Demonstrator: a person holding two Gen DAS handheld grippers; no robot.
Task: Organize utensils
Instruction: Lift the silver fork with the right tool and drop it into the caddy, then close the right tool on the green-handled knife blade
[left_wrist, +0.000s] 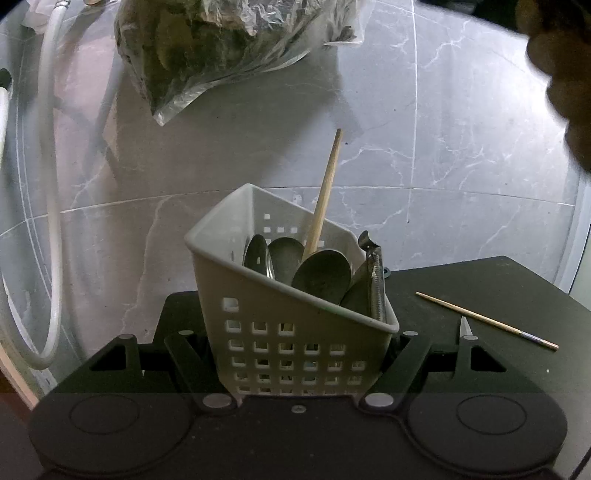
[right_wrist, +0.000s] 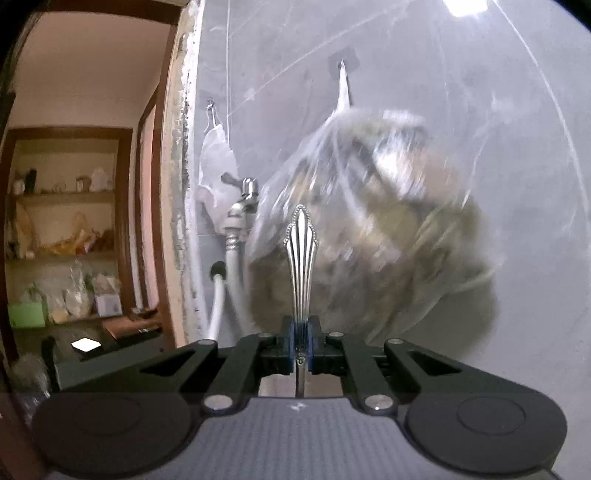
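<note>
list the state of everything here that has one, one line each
left gripper: jaws shut on the basket's sides
basket: upright on the dark surface, holding utensils
wooden stick: standing tilted in the basket
skewer: lying flat on the dark surface
right gripper: jaws shut on the silver utensil
silver utensil: held, ornate handle pointing away from the camera
plastic bag: hanging from a wall hook, full
tap: hose attached
</note>
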